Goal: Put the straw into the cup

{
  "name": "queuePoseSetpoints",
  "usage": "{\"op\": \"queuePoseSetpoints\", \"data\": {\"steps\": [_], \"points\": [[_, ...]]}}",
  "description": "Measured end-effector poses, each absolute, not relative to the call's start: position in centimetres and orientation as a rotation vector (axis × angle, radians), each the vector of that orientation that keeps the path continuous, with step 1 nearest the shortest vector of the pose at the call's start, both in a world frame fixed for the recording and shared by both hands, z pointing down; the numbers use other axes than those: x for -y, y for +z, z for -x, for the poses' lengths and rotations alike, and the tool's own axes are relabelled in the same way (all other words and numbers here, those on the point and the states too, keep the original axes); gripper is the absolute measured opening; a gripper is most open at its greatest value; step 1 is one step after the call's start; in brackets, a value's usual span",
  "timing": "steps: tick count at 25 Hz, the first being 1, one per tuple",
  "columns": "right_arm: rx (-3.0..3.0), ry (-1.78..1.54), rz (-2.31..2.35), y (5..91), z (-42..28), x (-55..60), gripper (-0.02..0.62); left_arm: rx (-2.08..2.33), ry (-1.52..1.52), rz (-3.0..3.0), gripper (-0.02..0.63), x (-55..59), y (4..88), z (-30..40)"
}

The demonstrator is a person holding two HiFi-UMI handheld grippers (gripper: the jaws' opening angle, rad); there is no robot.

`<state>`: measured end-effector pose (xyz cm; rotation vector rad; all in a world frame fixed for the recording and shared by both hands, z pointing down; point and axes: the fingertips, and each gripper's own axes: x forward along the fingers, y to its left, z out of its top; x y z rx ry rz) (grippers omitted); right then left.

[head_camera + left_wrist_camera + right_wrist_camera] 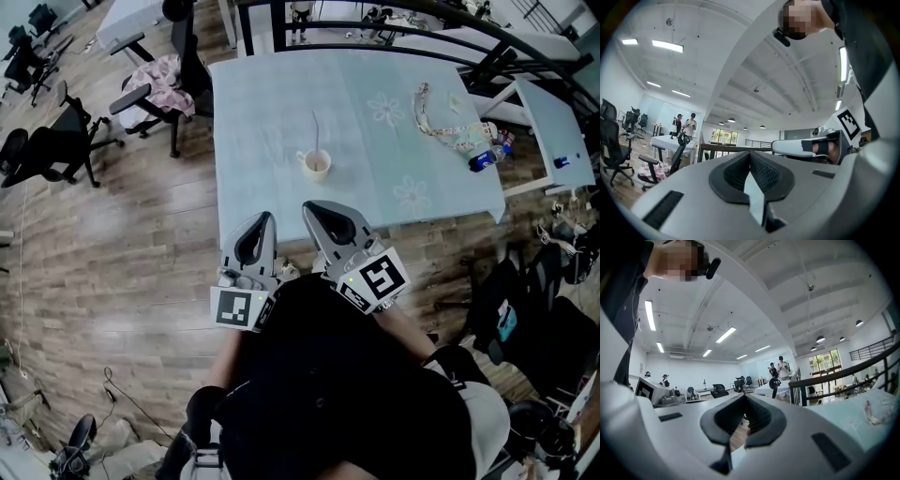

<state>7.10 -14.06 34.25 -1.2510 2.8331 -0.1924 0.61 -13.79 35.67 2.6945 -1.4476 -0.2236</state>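
Observation:
A small white cup [316,165] stands near the middle of the pale blue table [262,112], and a thin straw [315,131] rises out of it. Both grippers hang close to my body, short of the table's near edge and well back from the cup. My left gripper [266,218] is shut with nothing in it, its tips meeting in the left gripper view [750,154]. My right gripper [309,206] is likewise shut and empty [744,397]. Neither gripper view shows the cup or the straw.
A beaded cord [436,120] and a blue bottle [483,159] lie on the table's right side. Office chairs [56,141], one draped with pink cloth [164,80], stand on the wooden floor at left. A dark railing [487,37] and a second white table [558,131] stand at right.

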Motion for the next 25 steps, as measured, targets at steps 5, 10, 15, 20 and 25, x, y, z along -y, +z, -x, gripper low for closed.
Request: {"op": "queuePoseSetpoints", "data": {"steps": [5,10,15,20,25], "points": [[-2.822,-0.18,1.264,33.9,-6.9,13.7,0.008,1.422,-0.205,-2.714,0.014,13.9,35.3,-1.0],[-2.811,-0.187,1.296,34.0,-7.5,13.4,0.008,1.386,-0.216,-2.737,0.014,13.8,35.1,-1.8],[-2.802,-0.195,1.322,34.3,-7.8,13.4,0.008,1.371,-0.201,-2.727,0.014,14.0,35.7,-1.8],[-2.802,-0.203,1.343,34.5,-8.2,13.5,0.008,1.339,-0.203,-2.734,0.014,14.3,35.8,-2.4],[-2.799,-0.202,1.338,34.5,-8.3,13.4,0.008,1.292,-0.196,-2.755,0.014,14.0,36.1,-3.5]]}}
